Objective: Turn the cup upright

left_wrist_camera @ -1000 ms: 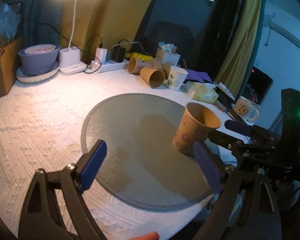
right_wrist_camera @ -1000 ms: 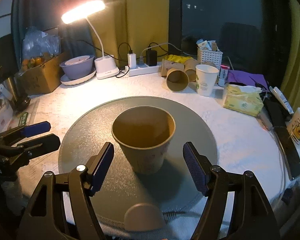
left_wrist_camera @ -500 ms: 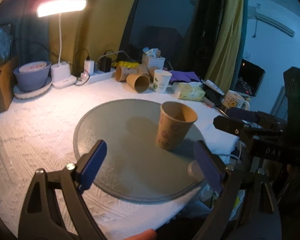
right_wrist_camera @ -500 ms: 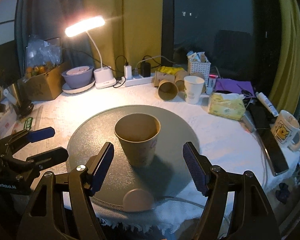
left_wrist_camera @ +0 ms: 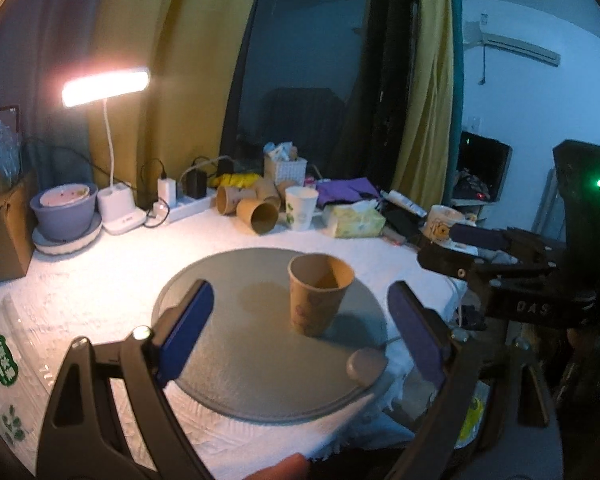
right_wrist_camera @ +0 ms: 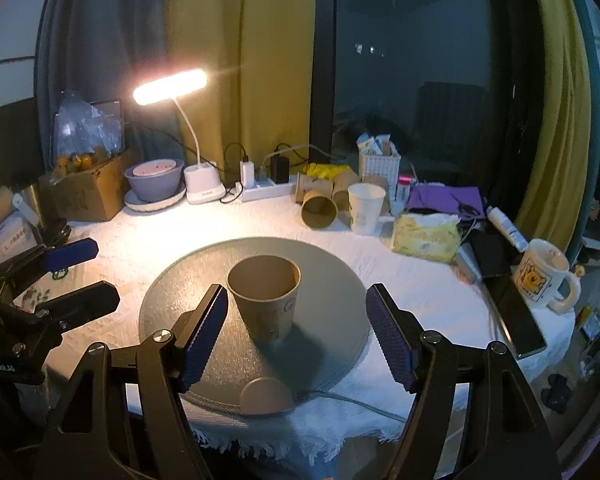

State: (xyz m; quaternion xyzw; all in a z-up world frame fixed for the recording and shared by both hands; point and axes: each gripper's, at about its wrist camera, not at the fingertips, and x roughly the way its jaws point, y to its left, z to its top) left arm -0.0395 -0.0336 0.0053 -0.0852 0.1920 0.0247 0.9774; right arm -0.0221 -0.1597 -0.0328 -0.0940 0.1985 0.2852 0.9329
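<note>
A brown paper cup [left_wrist_camera: 318,294] stands upright, mouth up, on a round grey mat [left_wrist_camera: 228,356]; it also shows in the right wrist view [right_wrist_camera: 266,298] on the mat [right_wrist_camera: 328,280]. My left gripper [left_wrist_camera: 300,334] is open and empty, pulled back from the cup near the table's front edge. My right gripper [right_wrist_camera: 296,334] is open and empty, also short of the cup, which shows between its fingers. Each gripper shows in the other's view: the right one [left_wrist_camera: 460,248], the left one [right_wrist_camera: 76,272].
Along the back stand a lit desk lamp [right_wrist_camera: 170,86], a grey bowl on a plate [right_wrist_camera: 154,180], a power strip [right_wrist_camera: 266,190], lying brown cups [right_wrist_camera: 320,210], a white cup [right_wrist_camera: 365,208], a tissue pack [right_wrist_camera: 426,236] and a mug [right_wrist_camera: 542,276]. A cardboard box [right_wrist_camera: 86,192] sits at the left.
Both grippers have drawn back and up from the cup, which now looks smaller and farther. The cup stays upright on the mat.
</note>
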